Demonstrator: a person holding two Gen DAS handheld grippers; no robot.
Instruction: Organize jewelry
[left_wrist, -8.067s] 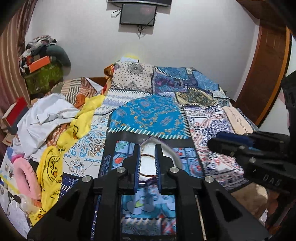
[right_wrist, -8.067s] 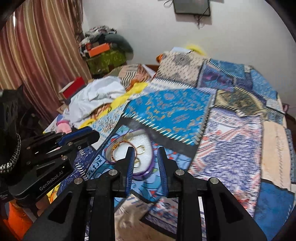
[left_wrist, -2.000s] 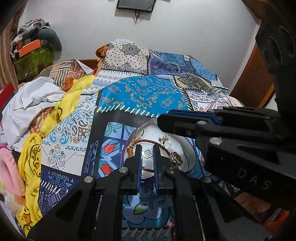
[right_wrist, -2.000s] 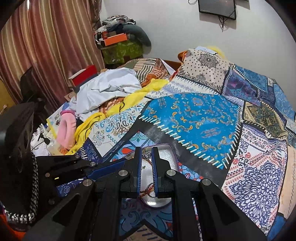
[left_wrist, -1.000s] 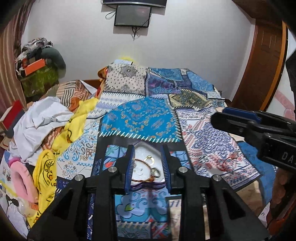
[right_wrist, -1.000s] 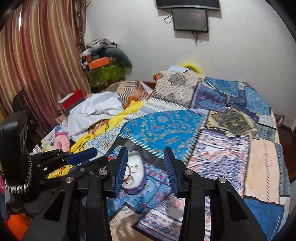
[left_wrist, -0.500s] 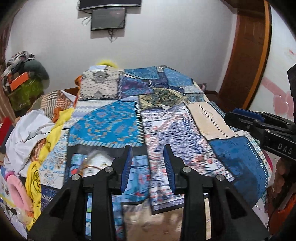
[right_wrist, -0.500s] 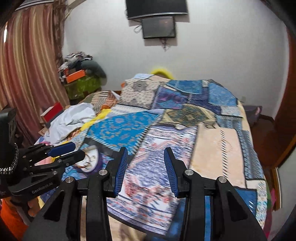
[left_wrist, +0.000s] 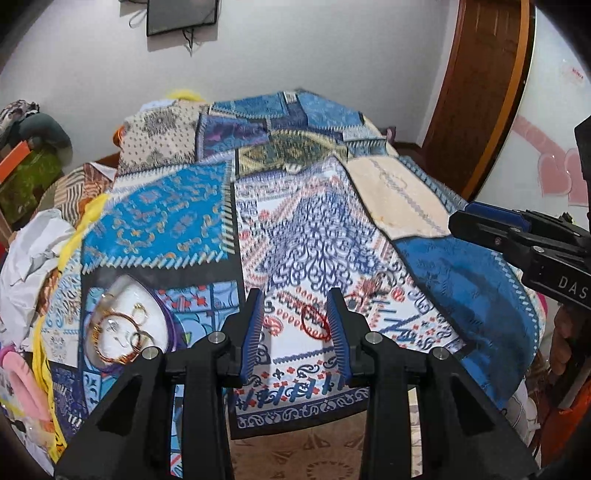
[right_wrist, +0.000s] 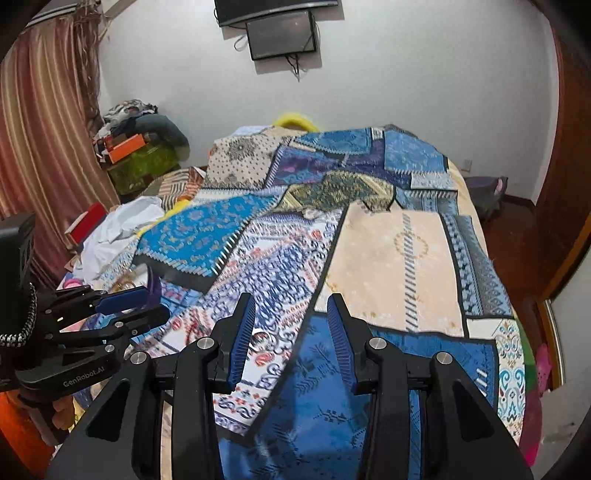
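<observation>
A white heart-shaped tray with a purple rim (left_wrist: 168, 325) lies on the patchwork bedspread at the left and holds a gold bangle (left_wrist: 107, 332) and a few rings. A red bangle (left_wrist: 314, 325) lies loose on the white patterned patch, between and beyond my left gripper's (left_wrist: 295, 326) open, empty fingers. More small jewelry (left_wrist: 371, 286) lies farther right. My right gripper (right_wrist: 290, 334) is open and empty above the blue patch. The tray's edge (right_wrist: 153, 282) shows in the right wrist view behind the left gripper (right_wrist: 129, 306). The right gripper also shows in the left wrist view (left_wrist: 517, 236).
A pile of white and yellow clothes (left_wrist: 33, 251) lies along the bed's left side. A wooden door (left_wrist: 480, 92) stands at the right, and a dark screen (right_wrist: 282, 35) hangs on the far wall. A striped curtain (right_wrist: 40, 122) hangs at the left.
Both grippers have swung right, away from the tray. The tray has slid to the left in both views and the red bangle has come between the left fingers. Both were nearly shut two seconds ago.
</observation>
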